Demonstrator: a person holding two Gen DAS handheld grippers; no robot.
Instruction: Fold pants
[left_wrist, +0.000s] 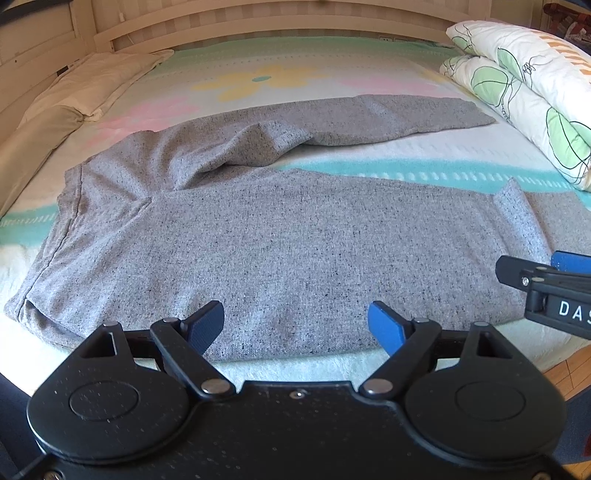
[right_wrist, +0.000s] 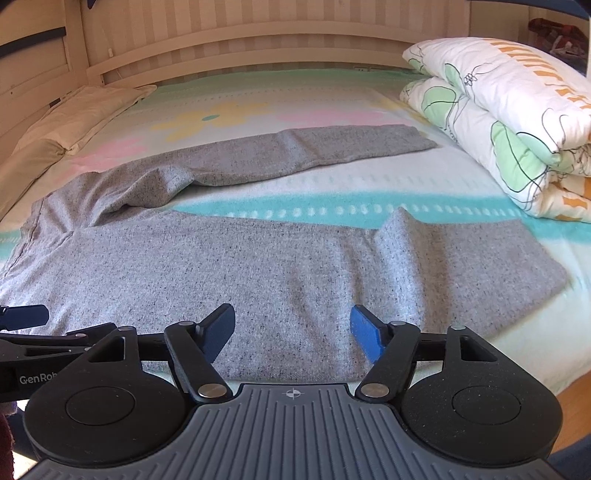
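Observation:
Grey speckled pants (left_wrist: 280, 236) lie spread on the bed, waistband at the left, both legs running right and splayed apart. The near leg has a raised crease near its hem (right_wrist: 402, 236). My left gripper (left_wrist: 295, 325) is open and empty, just above the near leg's front edge. My right gripper (right_wrist: 291, 328) is open and empty over the same leg, further right. Each gripper shows at the edge of the other's view: the right one (left_wrist: 546, 291), the left one (right_wrist: 26, 317).
The bed (left_wrist: 369, 162) has a pastel flower-pattern cover. A folded leaf-print duvet (right_wrist: 509, 122) is stacked at the right. Beige pillows (left_wrist: 74, 99) lie at the left. A slatted headboard (right_wrist: 258, 48) runs along the back. Wooden floor (left_wrist: 569, 373) shows at the bed's near right corner.

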